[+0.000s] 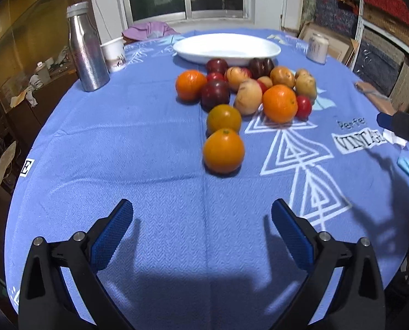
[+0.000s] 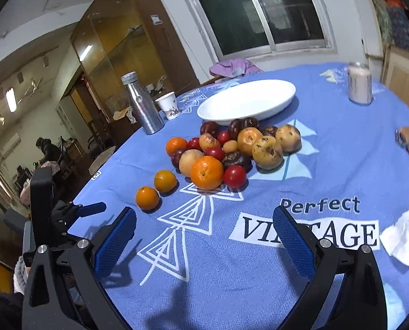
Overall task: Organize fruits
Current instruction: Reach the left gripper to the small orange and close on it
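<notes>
**Fruit heaped before the plate, both grippers empty**

While the left gripper (image 1: 201,220) and right gripper (image 2: 204,228) hover above the blue-clothed counter (image 1: 122,151), their jaws spread wide and holding nothing, the fruit pile (image 1: 253,85) sits touching the white plate (image 1: 226,48). Two oranges (image 1: 223,150) lie just in front of the heap, with a steel bottle (image 1: 86,49) off to the left.

The blue tablecloth (image 2: 259,288) bore dark print reading "Perfect" above "VINTAGE" in a white box, a right finger (image 2: 292,239) covering part of it. A small white tag at its left edge showed "E".
</notes>
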Tool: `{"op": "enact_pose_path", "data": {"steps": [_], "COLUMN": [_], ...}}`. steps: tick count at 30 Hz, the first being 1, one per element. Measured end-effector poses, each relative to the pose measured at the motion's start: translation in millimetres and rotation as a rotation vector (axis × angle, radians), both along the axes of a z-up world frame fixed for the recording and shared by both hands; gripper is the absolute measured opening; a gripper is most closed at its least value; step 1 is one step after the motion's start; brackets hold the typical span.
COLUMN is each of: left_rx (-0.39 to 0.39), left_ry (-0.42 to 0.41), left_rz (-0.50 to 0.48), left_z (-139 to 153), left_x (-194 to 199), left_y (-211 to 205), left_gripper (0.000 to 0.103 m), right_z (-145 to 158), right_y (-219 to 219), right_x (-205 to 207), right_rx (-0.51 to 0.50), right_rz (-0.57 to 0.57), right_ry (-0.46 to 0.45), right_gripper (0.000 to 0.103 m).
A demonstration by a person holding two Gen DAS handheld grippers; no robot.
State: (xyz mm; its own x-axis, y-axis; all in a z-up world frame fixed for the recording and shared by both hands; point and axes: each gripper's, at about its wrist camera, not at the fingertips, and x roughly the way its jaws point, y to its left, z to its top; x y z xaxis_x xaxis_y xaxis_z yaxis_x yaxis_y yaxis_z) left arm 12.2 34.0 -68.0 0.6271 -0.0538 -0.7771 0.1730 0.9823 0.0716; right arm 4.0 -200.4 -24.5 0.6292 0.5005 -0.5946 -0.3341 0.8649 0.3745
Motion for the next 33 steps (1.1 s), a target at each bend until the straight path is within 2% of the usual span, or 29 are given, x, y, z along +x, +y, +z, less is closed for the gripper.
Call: {"op": "enact_pose_path", "data": {"steps": [2, 5, 6, 11, 16, 19, 21, 22, 24, 26, 31, 33], "left_rx": [0.003, -0.076, -0.07, -0.064, -0.097, -0.112, -0.074, -0.03, -0.045, -0.048, -0.045, -0.082], "left_ry": [0.01, 0.046, 0.047, 0.066, 0.126, 0.129, 0.135, 0.132, 0.117, 0.115, 0.119, 0.091], "left_rz": [0.025, 0.01, 0.006, -0.036, -0.024, 0.002, -0.005, -0.02, -0.02, -0.02, -0.028, -0.049], "left_z": [-1, 1, 2, 1, -15, -16, -19, -21, -21, -21, -19, -15], "left_x": [7, 21, 25, 49, 72, 75, 77, 76, 74, 74, 70, 66], "left_y": [5, 11, 10, -9, -18, -13, -15, -20, -18, -18, -18, -18], "left_gripper": [0.099, 0.099, 0.099, 0.099, 0.099, 0.099, 0.099, 0.099, 0.099, 0.099, 0.099, 0.099], "right_z": [-4, -9, -9, -11, -10, -10, -12, -13, -15, -17, -25, -31], "right_y": [-1, -1, -3, -16, -16, -19, -19, -19, -19, -21, -40, -48], "right_x": [4, 12, 13, 18, 18, 19, 19, 20, 21, 22, 29, 33], "right_rx": [-0.019, -0.063, -0.068, -0.056, -0.063, -0.052, -0.05, -0.053, -0.056, -0.04, 0.087, 0.144], "right_rz": [-0.002, 0.0, -0.004, -0.042, -0.033, -0.049, -0.051, -0.054, -0.054, -0.055, -0.082, -0.089], "right_ry": [0.04, 0.09, 0.091, 0.084, 0.051, 0.029, 0.028, 0.028, 0.029, 0.036, 0.094, 0.134], "right_gripper": [0.1, 0.1, 0.1, 0.1, 0.1, 0.1, 0.1, 0.1, 0.1, 0.1, 0.1, 0.1]}}
